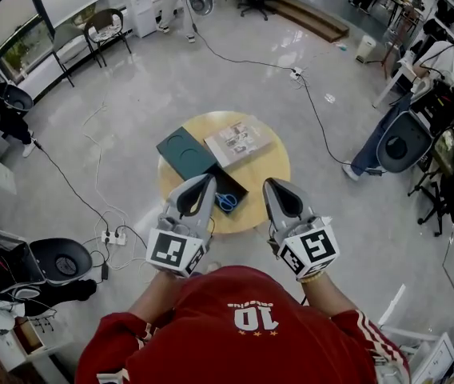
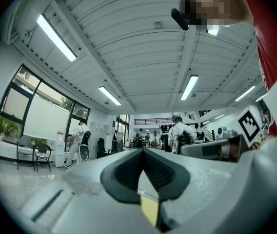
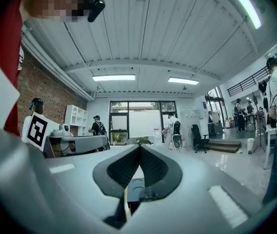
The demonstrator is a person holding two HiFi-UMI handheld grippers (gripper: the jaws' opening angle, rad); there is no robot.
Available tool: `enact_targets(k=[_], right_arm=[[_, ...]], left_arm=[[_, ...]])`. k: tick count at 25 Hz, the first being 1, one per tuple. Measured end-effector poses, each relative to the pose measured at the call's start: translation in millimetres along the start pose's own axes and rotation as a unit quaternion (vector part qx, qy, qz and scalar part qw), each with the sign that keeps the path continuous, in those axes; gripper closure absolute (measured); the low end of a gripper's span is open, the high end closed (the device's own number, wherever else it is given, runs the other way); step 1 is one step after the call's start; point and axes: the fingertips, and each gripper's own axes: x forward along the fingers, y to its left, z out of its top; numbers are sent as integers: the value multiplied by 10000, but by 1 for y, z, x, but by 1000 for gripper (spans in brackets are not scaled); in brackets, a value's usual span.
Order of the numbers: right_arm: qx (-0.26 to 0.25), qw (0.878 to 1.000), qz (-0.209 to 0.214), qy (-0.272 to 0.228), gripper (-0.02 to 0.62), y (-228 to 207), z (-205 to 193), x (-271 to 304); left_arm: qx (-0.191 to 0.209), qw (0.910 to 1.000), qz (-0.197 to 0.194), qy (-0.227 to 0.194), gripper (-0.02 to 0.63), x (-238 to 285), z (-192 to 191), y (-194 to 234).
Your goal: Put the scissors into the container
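1. Two claws are hovering side by side above the near edge of a round wooden bench [image 1: 271, 162]: the left claw [image 1: 209, 180] and the right claw [image 1: 268, 182]. A person in a red shirt [image 1: 243, 326] is holding them.
2. In the left gripper view, the left claw [image 2: 142, 151] is showing its two jaws pressed together at the tips. Nothing is sitting between them.
3. In the right gripper view, the right claw [image 3: 139, 147] is showing the same: its jaws are meeting tip to tip and are gripping nothing.
4. The scissors [image 1: 226, 202], with blue handles, are lying inside the dark container [image 1: 235, 184]. The container is standing open on the near part of the bench. In the head view it is appearing between the two claws.
5. Neither claw is touching the scissors or the container.
6. A flat dark green box [image 1: 185, 152] is lying just behind the container, on the left part of the bench. I cannot tell whether the two are touching.
7. A pale booklet [image 1: 239, 141] with pictures on it is lying just beside the green box, on its right.
8. Both gripper views are looking out across the room and up to the ceiling, so the bench top is not appearing in them.
9. A power strip [image 1: 113, 237] with cables is lying on the floor to the left of the bench, well apart from it.
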Motion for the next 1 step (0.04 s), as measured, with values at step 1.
enact_targets(k=[1], right_arm=[[9, 10000, -3, 3, 603, 0, 0, -1]], left_arm=[[-2, 10000, 4, -5, 604, -1, 0, -1]])
